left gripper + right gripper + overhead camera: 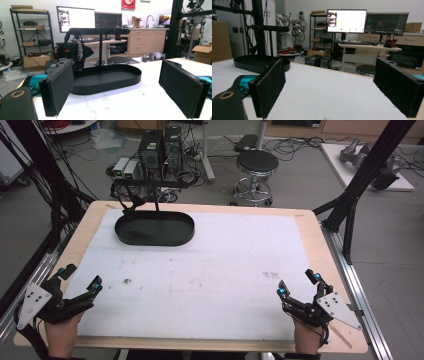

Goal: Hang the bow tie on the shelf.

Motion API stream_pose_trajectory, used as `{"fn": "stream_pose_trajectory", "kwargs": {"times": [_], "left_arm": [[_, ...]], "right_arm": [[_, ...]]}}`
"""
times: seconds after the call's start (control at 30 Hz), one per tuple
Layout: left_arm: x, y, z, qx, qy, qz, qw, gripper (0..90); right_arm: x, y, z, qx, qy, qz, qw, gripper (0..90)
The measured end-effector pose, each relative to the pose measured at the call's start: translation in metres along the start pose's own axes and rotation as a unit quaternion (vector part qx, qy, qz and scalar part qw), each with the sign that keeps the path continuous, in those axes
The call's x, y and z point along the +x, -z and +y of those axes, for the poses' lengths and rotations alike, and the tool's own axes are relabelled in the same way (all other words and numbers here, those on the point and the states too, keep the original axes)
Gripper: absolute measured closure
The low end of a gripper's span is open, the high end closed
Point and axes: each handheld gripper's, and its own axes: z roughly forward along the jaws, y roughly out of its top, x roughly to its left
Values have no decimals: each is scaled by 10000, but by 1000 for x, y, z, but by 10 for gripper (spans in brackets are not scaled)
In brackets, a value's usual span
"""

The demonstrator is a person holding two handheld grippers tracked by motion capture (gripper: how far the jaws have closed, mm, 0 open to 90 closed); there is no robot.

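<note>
both grippers hover low at the near edge of the white table mat [210, 270], jaws spread wide w/ nothing between the fingers. the left gripper [80, 279] faces the black oval metal tray w/ its upright t-shaped hanger stand [155, 227], which sits well ahead of its fingers; the right gripper [299, 284] is far off to the side. judging from this, best approach is left first, level, jaws kept wide till they straddle the tray rim [130, 80]. the left gripper view shows a dark cloth or strap [83, 53] hanging off the crossbar; from the high view that's hard to make out.
</note>
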Motion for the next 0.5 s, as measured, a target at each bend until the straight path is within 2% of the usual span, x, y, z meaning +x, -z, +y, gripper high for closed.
{"fn": "stream_pose_trajectory", "kwargs": {"times": [0.5], "left_arm": [[3,-1,-3,0,52,35,10000,136]], "right_arm": [[-1,0,-1,15,-4,1,10000,99]]}}
